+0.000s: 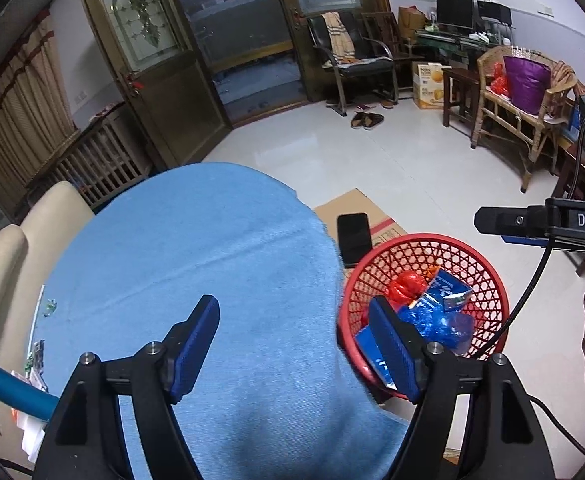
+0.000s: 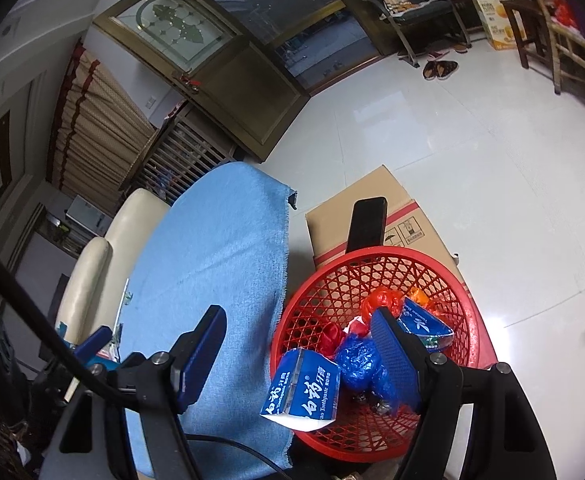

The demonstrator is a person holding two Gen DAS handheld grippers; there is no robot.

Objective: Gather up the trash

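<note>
Two surfaces side by side: a round table under a blue cloth (image 1: 212, 272), bare of rubbish across the visible part, and just beside its edge a cardboard box (image 2: 376, 200) on the floor, serving as a stand. Set on that box, a red mesh basket (image 2: 408, 276), low and close to the table rim, likely so that scraps can be carried a short way and let fall in. Behind the basket on the same box, a dark phone (image 2: 366, 222), lying flat, apart from the trash.

Inside the basket, the collected rubbish: a blue toothpaste carton (image 2: 304, 394) leaning at the near wall, a second blue carton (image 2: 428, 326) toward the far side, crumpled blue plastic (image 2: 360, 362) between them, and red wrapping (image 2: 380, 300) behind.

Left gripper (image 1: 296, 352) poised over the table edge, jaws apart, nothing between the pads. Right gripper (image 2: 304, 360) straddling table edge and basket, jaws likewise spread and empty. Seemingly a pause after a drop, with collecting largely done as far as visible.
</note>
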